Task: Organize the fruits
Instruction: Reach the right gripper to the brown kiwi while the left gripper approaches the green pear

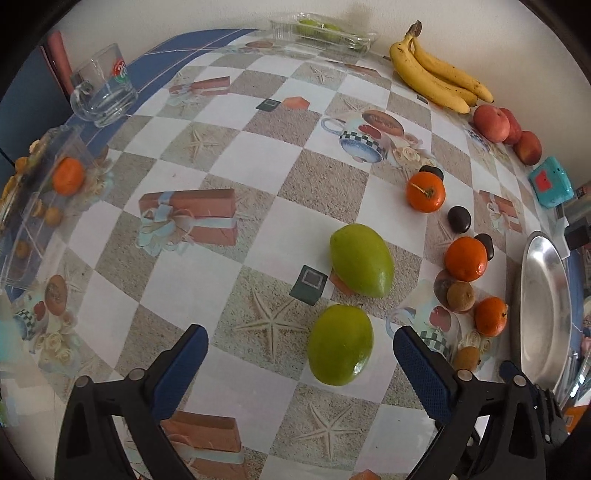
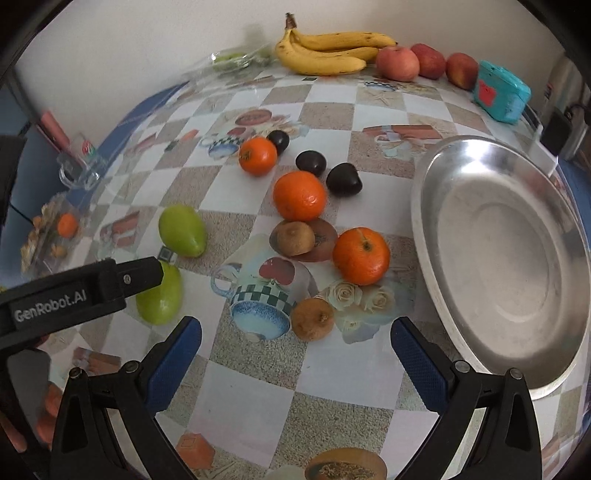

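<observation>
Two green mangoes lie on the patterned tablecloth; the near mango (image 1: 340, 345) sits just ahead of my left gripper (image 1: 301, 345), which is open with nothing pressed between its blue pads, and the far mango (image 1: 361, 260) lies beyond it. My right gripper (image 2: 295, 341) is open above a brown kiwi (image 2: 313, 318). Oranges (image 2: 361, 255), (image 2: 300, 195), (image 2: 257, 155), another kiwi (image 2: 291, 238) and dark plums (image 2: 343, 179) cluster beside an empty steel plate (image 2: 491, 373). The left gripper's black body (image 2: 74, 295) covers part of the near mango in the right wrist view.
Bananas (image 1: 436, 75), red apples (image 1: 493, 123) and a teal box (image 1: 550, 182) line the wall. A glass mug (image 1: 101, 88) and a clear container (image 1: 325, 31) stand at the back; a clear box holding an orange (image 1: 67, 175) is at the left.
</observation>
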